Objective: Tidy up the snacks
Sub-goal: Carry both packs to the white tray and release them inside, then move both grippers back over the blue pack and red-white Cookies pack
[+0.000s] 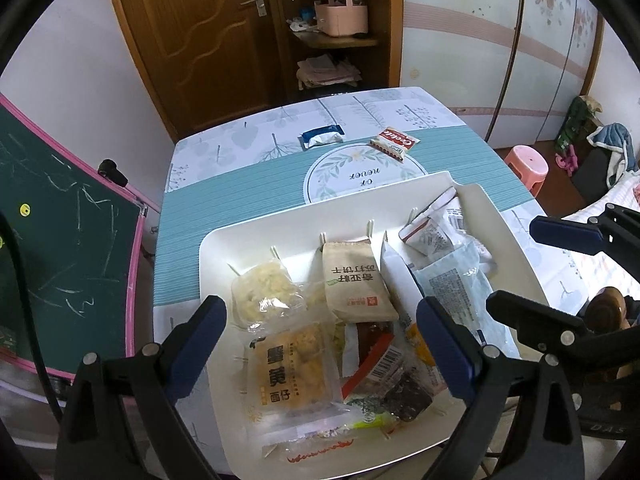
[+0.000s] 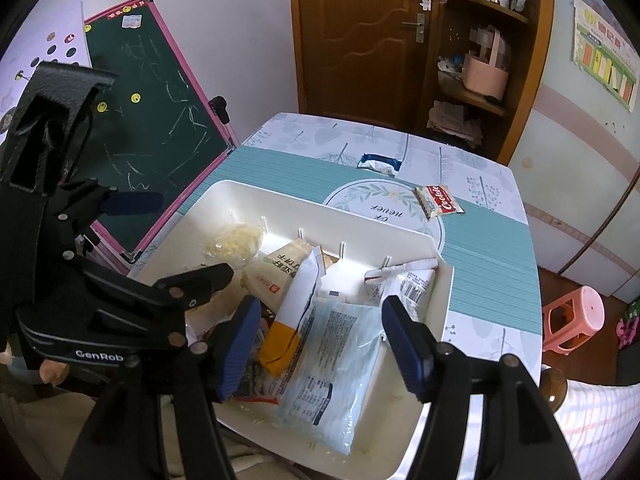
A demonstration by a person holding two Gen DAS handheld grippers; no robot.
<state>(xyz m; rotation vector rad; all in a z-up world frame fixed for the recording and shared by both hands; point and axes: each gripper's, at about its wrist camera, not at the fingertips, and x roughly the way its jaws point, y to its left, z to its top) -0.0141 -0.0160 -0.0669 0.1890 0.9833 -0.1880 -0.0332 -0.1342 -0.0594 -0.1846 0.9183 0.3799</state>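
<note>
Left wrist view: left gripper (image 1: 322, 344) w/ fingers (image 1: 200, 332) spread wide, nothing pinched, hanging over the near half of a white plastic tray (image 1: 280, 232), glossy, rounded corners, thin ribs along the far wall. Tray sits on the surface (image 1: 208, 208), covered in teal ribbed cloth w/ leaf print. Inside: a clear crinkly bag of pale yellow bits (image 1: 266, 294), a matte kraft-brown biscuit pack (image 1: 356, 286), a clear-film egg-yolk cake pack (image 1: 294, 368), plus more wrappers heaped at right. Beyond the tray, well apart from it: a blue-white foil pack (image 1: 322, 137) and a red-white Cookies pack (image 1: 395, 144), both flat.

Right wrist view: right gripper (image 2: 324, 348) over the tray's (image 2: 444, 312) right end; fingers (image 2: 404, 346) part-spread, gripping nothing. Below them lies a pale-blue soft pouch (image 2: 336, 372), glossy, wrinkled, flat in the tray, beside a white-orange stick pack (image 2: 294, 320) propped at a tilt. Left gripper's black frame at left.
</note>
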